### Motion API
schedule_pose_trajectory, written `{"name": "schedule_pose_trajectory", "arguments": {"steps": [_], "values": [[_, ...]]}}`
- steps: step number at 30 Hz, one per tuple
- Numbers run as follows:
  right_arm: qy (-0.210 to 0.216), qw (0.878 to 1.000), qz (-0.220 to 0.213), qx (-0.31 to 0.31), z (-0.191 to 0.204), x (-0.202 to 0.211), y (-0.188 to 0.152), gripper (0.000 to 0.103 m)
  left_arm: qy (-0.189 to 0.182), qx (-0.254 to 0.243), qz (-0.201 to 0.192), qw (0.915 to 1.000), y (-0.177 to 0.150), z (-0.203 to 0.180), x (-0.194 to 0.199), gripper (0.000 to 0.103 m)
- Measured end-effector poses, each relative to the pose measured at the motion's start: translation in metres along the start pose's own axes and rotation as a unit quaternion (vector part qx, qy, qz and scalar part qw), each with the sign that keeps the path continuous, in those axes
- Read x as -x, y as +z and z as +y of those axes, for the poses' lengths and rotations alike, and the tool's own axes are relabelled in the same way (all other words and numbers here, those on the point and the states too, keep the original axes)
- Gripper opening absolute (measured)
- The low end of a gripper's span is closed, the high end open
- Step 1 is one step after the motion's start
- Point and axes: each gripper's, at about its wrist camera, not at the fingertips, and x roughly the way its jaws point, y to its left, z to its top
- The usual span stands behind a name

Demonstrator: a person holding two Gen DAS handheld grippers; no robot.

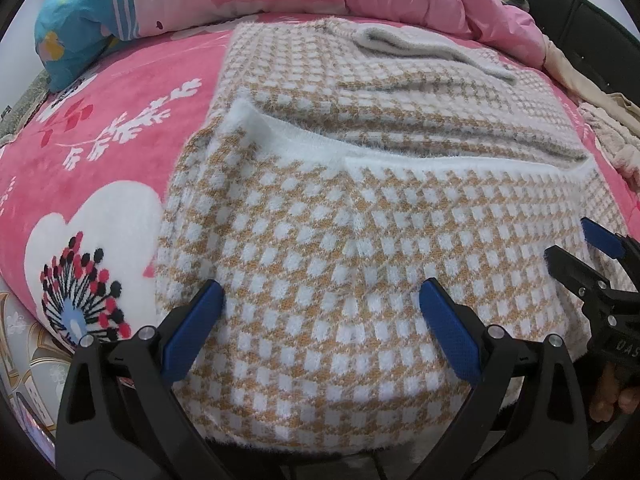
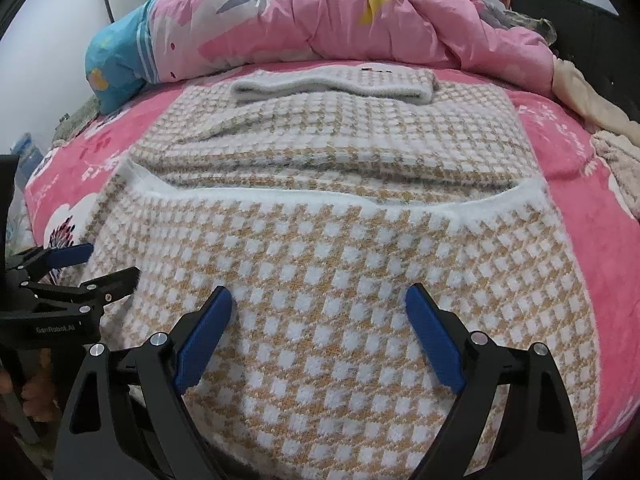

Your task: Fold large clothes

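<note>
The checked sweater (image 1: 320,248) lies folded on the pink bed cover (image 1: 104,152), its white hem doubled back across the middle. Left gripper (image 1: 320,300) and right gripper (image 2: 320,308) hover over its near edge at 6 o'clock, jaws spread, gripping nothing

A knitted sweater (image 2: 320,240) lies spread across the middle of the bed (image 2: 580,208), its near half folded over onto its far half, the folded hem (image 2: 280,196) running across from side to side. At the sweater's far end lies its collar (image 2: 332,86). Behind that, a bunched duvet (image 2: 360,20) is heaped along the far side of the bed. Other clothes (image 2: 616,160) lie on the bed to the right of the sweater. The left hand-held gripper (image 1: 320,300) and the right hand-held gripper (image 2: 320,308) stand side by side over the sweater's near part.
</note>
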Motion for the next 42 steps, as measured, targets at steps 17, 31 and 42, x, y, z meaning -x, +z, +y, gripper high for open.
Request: {"name": "schedule_pose_trajectory", "arguments": {"steps": [17, 31, 42], "values": [[0.013, 1.000, -0.005, -0.004, 0.001, 0.004, -0.002, 0.076, -0.011, -0.015, -0.086, 0.9961, -0.007, 0.008, 0.028, 0.095], [0.014, 1.000, -0.003, -0.002, 0.001, 0.004, -0.002, 0.076, -0.073, -0.008, -0.153, 0.9854, -0.018, 0.072, 0.043, 0.069], [0.013, 1.000, -0.002, 0.001, 0.001, 0.003, -0.001, 0.076, -0.107, -0.005, -0.110, 0.9881, 0.019, 0.071, 0.008, 0.059]]}}
